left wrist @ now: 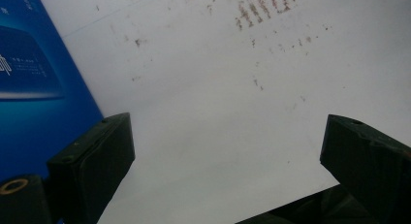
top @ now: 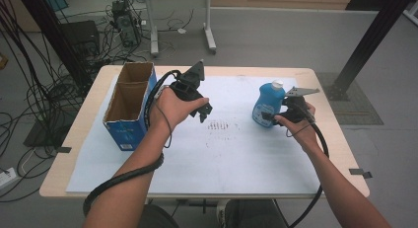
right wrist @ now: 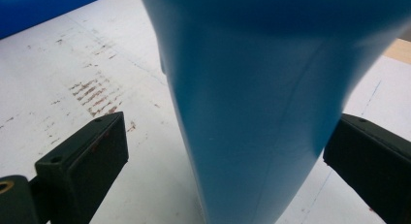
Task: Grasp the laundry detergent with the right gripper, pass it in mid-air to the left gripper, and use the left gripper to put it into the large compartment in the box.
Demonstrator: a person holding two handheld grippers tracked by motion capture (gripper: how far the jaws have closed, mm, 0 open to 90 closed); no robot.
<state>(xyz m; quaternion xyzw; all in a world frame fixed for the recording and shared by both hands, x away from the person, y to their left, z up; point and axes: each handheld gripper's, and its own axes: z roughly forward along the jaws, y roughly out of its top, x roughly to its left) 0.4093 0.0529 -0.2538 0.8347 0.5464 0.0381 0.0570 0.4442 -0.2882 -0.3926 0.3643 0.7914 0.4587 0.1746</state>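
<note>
Room: grey floor beyond my tongs, cable bundles and a computer tower past my left side, a dark slanted post past my right.

Worktop: pale wooden worktop point(top: 74, 139) covered by a white sheet point(top: 222, 159), which carries rows of small brown marks point(top: 220, 125) between my two tongs.

Open blue cardboard box with a brown inside point(top: 129, 103): stands on the sheet just outboard of my left tongs point(top: 203, 109), opening upward, long side running away from me. In the left gripper view its blue wall point(left wrist: 34, 83) sits close beside one jaw.

Blue plastic bottle with a white cap and a printed label point(top: 268, 103): upright on the sheet, long axis vertical, cap on top. It lies straight ahead of my right tongs point(top: 268, 118), inboard toward the left tongs. In the right gripper view the bottle's body point(right wrist: 252, 117) stands between the two jaws; a gap shows beside the left-hand jaw, and I cannot tell whether the other jaw touches.

Right tongs: spread wide around the bottle, not yet clenched. Clearly the nearer of the two.

Left tongs: released, jaws apart over bare sheet, gripping nothing.

Judgement: closing the right tongs squarely across the bottle's body is the move in hand; the box looks a likely destination.
</note>
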